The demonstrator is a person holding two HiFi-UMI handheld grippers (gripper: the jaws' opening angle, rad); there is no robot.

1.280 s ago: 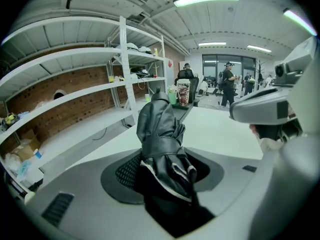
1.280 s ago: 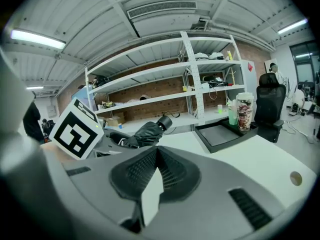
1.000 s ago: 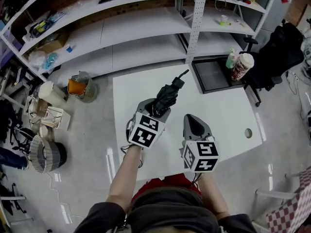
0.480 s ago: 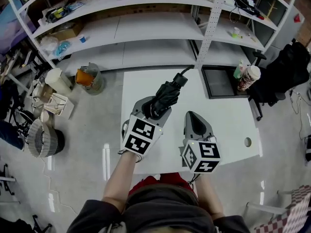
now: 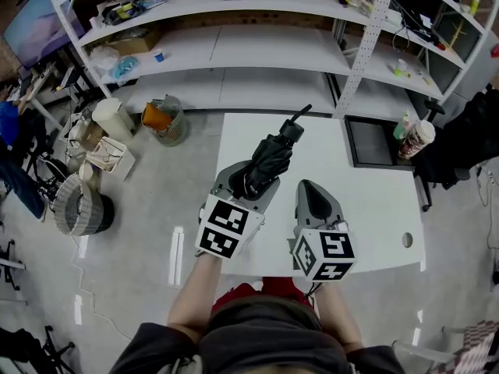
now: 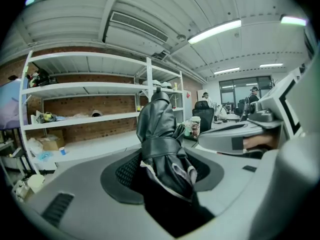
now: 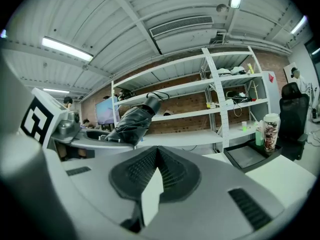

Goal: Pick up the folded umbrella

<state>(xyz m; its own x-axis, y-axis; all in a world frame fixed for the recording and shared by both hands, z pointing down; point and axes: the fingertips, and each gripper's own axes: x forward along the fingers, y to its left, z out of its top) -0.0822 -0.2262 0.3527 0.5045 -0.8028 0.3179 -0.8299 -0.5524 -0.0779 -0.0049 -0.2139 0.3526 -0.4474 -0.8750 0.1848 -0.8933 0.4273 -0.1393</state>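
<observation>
- Fingers of the left gripper clamped on the folded umbrella, a black, strap-wrapped bundle with its far end angled up and away toward the shelving; seen from the head view, held over the left part of the table.
- Fingers of the right gripper pressed together with nothing between them, just beside the left gripper and over the table's near side.
- White metal shelving across the back, with scattered clutter on its boards.
- White table below both grippers.
- Black tray at the table's far right corner.
- Mesh waste bin with orange contents on the floor, left of the table.
- Lidded cup at the tray's right edge.
</observation>
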